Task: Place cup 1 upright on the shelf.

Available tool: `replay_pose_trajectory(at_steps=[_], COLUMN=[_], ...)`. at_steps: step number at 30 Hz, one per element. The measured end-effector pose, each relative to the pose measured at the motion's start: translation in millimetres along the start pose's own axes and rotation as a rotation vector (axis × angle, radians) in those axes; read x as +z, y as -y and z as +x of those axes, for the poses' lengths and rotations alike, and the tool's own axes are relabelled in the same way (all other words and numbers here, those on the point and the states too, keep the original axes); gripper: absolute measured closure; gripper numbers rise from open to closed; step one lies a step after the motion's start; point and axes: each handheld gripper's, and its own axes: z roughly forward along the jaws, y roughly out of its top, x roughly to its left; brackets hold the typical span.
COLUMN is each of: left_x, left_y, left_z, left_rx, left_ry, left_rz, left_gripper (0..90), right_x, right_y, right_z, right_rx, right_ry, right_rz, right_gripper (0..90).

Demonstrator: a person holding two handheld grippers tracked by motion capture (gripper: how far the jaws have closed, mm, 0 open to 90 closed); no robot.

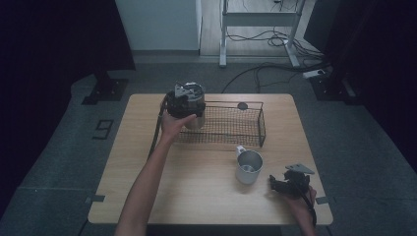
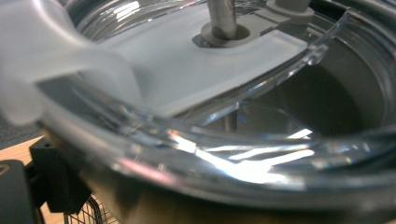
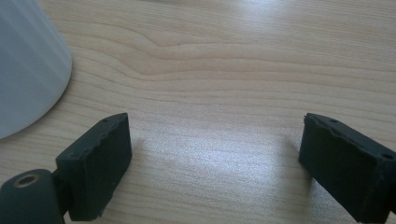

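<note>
A steel tumbler (image 1: 195, 117) with a clear lid (image 2: 196, 60) stands upright at the left end of a wire basket (image 1: 260, 123). My left gripper (image 1: 186, 98) is shut around its top. In the left gripper view one black jaw presses on the tumbler's wall at the lower left, and the other jaw is hidden behind the tumbler. A steel mug (image 1: 248, 167) stands on the table in front of the basket; its pale wall (image 3: 28, 65) shows at the upper left of the right gripper view. My right gripper (image 1: 281, 184) (image 3: 215, 158) rests open on the wood to the right of the mug, holding nothing.
The wooden table (image 1: 196, 196) is bare in front of the person's left forearm. A small dark round object (image 1: 242, 105) lies behind the basket. Beyond the table are a grey floor, cables and a desk frame (image 1: 258, 29).
</note>
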Motion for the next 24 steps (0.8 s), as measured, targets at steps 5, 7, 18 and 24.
replay_pose_trajectory(at_steps=[5,7,18,24], left_x=[5.2,7.9,19.5,25.1], left_y=[4.0,6.8,19.0,22.9], left_z=[-0.1,0.0,1.4,-0.8], left_rx=[-0.014,-0.014,-0.026,-0.011], left_ry=[0.002,0.000,-0.005,-0.016], left_rz=[0.014,0.022,0.059,0.083], left_gripper=[4.1,4.1,4.1,4.1], right_x=[0.0,0.0,0.0,0.0], right_y=[0.0,0.0,0.0,0.0], right_z=[0.0,0.0,-0.1,-0.1], right_rx=[0.000,0.000,0.000,0.000], right_ry=[0.000,0.000,0.001,0.001], right_rz=[0.000,0.000,0.000,-0.001], right_gripper=[9.0,9.0,9.1,9.1])
